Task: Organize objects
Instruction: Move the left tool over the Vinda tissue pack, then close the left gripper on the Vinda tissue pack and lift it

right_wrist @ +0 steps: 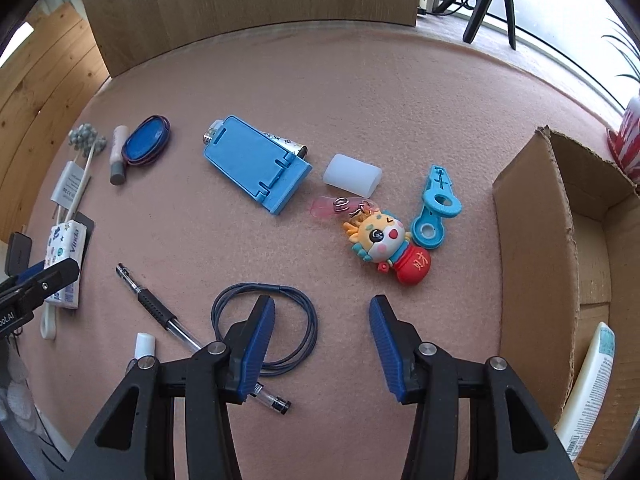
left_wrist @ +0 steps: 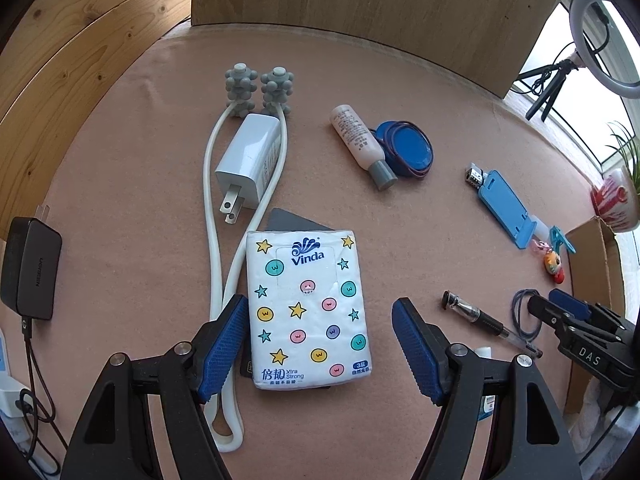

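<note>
The left gripper (left_wrist: 320, 344) is hanging spread wide over the tissue pack (left_wrist: 308, 308), one blue pad at the pack's left edge, the other standing clear to its right, nothing pinched yet. The pack is lying flat on the pink desk (left_wrist: 400, 80), sitting on a dark card (left_wrist: 288, 220) with the white massager cord (left_wrist: 214, 200) running alongside. To do this well, I'd say the gripper should be coming straight down, centring on the pack's long sides and keeping that left pad off the cord so it isn't dragging along.

The right gripper (right_wrist: 322, 344) is standing half-spread and empty above the desk, its left finger over the coiled blue cable (right_wrist: 304, 316), the dragon keychain (right_wrist: 386, 244) just ahead and the cardboard box (right_wrist: 536, 240) waiting at the right, likely the drop-off.

Reading the print now: the pack is showing "Vinda" and "Xtra Strong"; the black charger (left_wrist: 30, 268) is reading "UGREEN"; the gripper seen at the left view's right edge is carrying "DAS".
</note>
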Demonstrator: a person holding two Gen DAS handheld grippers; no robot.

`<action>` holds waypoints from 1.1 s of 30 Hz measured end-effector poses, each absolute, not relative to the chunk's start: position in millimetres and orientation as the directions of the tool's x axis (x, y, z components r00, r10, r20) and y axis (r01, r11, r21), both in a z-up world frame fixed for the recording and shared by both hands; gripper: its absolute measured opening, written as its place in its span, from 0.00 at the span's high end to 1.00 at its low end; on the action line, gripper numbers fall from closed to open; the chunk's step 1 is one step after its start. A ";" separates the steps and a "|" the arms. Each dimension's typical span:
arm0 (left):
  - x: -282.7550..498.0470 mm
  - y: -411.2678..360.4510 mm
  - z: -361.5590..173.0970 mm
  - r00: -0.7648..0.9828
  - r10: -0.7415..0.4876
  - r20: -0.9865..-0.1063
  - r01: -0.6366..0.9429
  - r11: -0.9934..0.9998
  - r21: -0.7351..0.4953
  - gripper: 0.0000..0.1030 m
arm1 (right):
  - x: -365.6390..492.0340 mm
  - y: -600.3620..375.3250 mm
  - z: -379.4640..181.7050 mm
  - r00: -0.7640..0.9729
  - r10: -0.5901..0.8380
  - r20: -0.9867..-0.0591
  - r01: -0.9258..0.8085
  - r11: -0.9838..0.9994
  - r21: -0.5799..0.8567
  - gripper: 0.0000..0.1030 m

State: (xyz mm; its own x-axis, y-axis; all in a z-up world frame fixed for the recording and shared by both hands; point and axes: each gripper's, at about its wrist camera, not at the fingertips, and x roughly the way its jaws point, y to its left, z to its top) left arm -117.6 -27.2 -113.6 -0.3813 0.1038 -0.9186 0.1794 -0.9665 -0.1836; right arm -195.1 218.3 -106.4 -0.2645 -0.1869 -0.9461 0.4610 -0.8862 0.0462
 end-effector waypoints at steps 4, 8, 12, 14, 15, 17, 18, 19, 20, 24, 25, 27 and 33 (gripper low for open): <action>-113.5 -27.2 -113.6 -0.386 0.104 -0.917 0.174 -0.968 -0.183 0.26 | -195.0 222.2 -106.9 -0.268 -0.190 -0.944 0.456 -0.888 0.049 0.56; -109.6 -26.9 -116.2 -0.391 0.105 -0.915 0.171 -0.968 -0.184 0.36 | -195.4 226.9 -103.5 -0.272 -0.202 -0.941 0.440 -0.896 0.065 0.56; -100.2 -12.0 -116.5 -0.397 0.123 -0.910 0.118 -0.976 -0.183 0.41 | -192.5 224.1 -97.8 -0.275 -0.234 -0.933 0.426 -0.899 0.100 0.56; -94.9 -2.3 -116.7 -0.401 0.125 -0.908 0.093 -0.980 -0.176 0.41 | -190.2 223.6 -93.0 -0.274 -0.260 -0.926 0.426 -0.896 0.126 0.56; -92.2 2.0 -116.7 -0.401 0.131 -0.907 0.084 -0.980 -0.179 0.41 | -188.8 223.0 -90.4 -0.272 -0.274 -0.923 0.426 -0.894 0.139 0.56; -87.2 7.7 -115.4 -0.398 0.158 -0.904 0.077 -0.976 -0.204 0.41 | -185.9 219.1 -84.9 -0.255 -0.320 -0.913 0.429 -0.883 0.189 0.56; -84.6 9.3 -114.4 -0.397 0.179 -0.900 0.075 -0.971 -0.226 0.40 | -184.1 215.1 -82.6 -0.236 -0.349 -0.907 0.431 -0.874 0.224 0.56; -82.0 10.5 -113.2 -0.394 0.198 -0.897 0.074 -0.966 -0.246 0.37 | -181.4 212.1 -79.7 -0.213 -0.382 -0.899 0.436 -0.861 0.262 0.56; -79.3 10.9 -111.6 -0.392 0.208 -0.896 0.078 -0.963 -0.258 0.33 | -178.7 207.7 -77.1 -0.193 -0.411 -0.891 0.445 -0.846 0.294 0.56; -67.7 7.2 -96.7 -0.435 0.228 -0.871 0.060 -0.958 -0.280 0.32 | -164.4 186.5 -66.2 -0.132 -0.482 -0.866 0.487 -0.793 0.366 0.56; -65.7 5.8 -93.6 -0.444 0.234 -0.865 0.048 -0.958 -0.284 0.32 | -162.1 180.7 -65.3 -0.111 -0.496 -0.861 0.494 -0.779 0.385 0.56; -63.8 3.1 -91.5 -0.446 0.239 -0.863 0.035 -0.958 -0.283 0.32 | -159.1 169.1 -66.3 -0.067 -0.519 -0.852 0.498 -0.757 0.422 0.56; -64.1 -7.3 -96.0 -0.429 0.295 -0.854 0.046 -0.937 -0.347 0.42 | -153.6 135.9 -83.4 0.044 -0.533 -0.845 0.492 -0.725 0.482 0.61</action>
